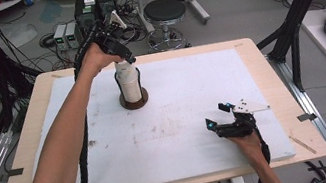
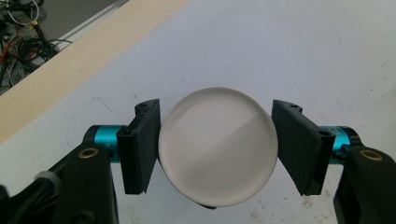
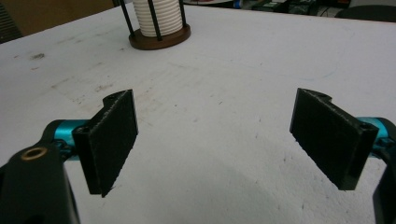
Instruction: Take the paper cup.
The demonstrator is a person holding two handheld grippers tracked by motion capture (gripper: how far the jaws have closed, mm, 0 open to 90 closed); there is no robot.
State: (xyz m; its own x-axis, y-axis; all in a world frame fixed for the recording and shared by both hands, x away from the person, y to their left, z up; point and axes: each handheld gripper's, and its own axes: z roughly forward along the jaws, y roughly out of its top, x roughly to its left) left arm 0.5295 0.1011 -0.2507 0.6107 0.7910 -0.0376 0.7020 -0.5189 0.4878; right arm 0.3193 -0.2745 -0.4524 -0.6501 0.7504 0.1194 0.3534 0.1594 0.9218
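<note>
A stack of white ribbed discs stands in a holder with thin black rods on a round brown base, at the far middle-left of the white mat. My left gripper comes down on the stack from above. In the left gripper view the gripper has both black pads against the rim of a round white disc, so it is shut on it. My right gripper rests low on the mat at the front right, its jaws open and nothing between them. The stack and its base lie far ahead of it.
The white mat covers a wooden table top; its wooden rim runs close to the left gripper. On the floor beyond stand a black stool, grey equipment boxes and loose cables. Black frame posts rise at both sides.
</note>
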